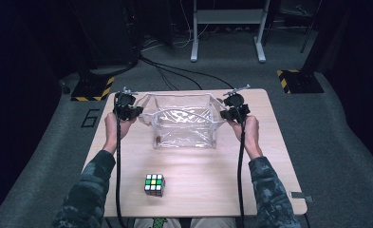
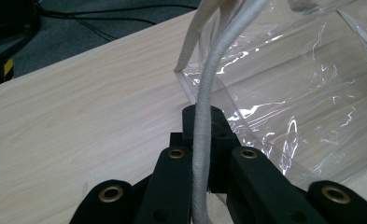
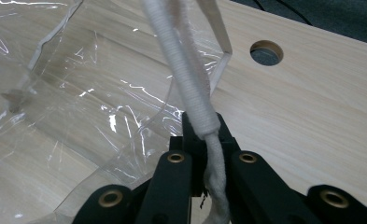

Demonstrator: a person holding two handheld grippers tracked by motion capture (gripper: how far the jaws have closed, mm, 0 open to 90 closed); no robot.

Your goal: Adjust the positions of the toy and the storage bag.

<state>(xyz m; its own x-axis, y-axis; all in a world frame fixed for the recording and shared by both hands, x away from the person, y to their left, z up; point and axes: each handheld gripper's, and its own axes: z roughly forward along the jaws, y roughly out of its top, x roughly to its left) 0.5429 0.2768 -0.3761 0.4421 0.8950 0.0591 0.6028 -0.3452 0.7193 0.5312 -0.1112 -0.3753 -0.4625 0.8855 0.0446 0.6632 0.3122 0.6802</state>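
A clear plastic bag (image 1: 181, 124) with white trim stands open on the far half of the wooden table (image 1: 269, 142). My left gripper (image 1: 125, 110) is at the bag's left side, shut on a white rope handle (image 2: 201, 140) that runs between its jaws. At the bag's right side my right gripper (image 1: 232, 110) is shut on the other white rope handle (image 3: 197, 107). The two handles are pulled apart, holding the bag's mouth wide. A small brown item (image 1: 159, 139) lies inside the bag near its front left corner. A Rubik's cube (image 1: 154, 184) sits on the table near the front edge.
A round hole (image 3: 266, 51) pierces the table near its far right corner. Black cables trail from both grippers along the person's camouflage sleeves. Beyond the table are grey carpet, cables and a white stand (image 1: 227, 28).
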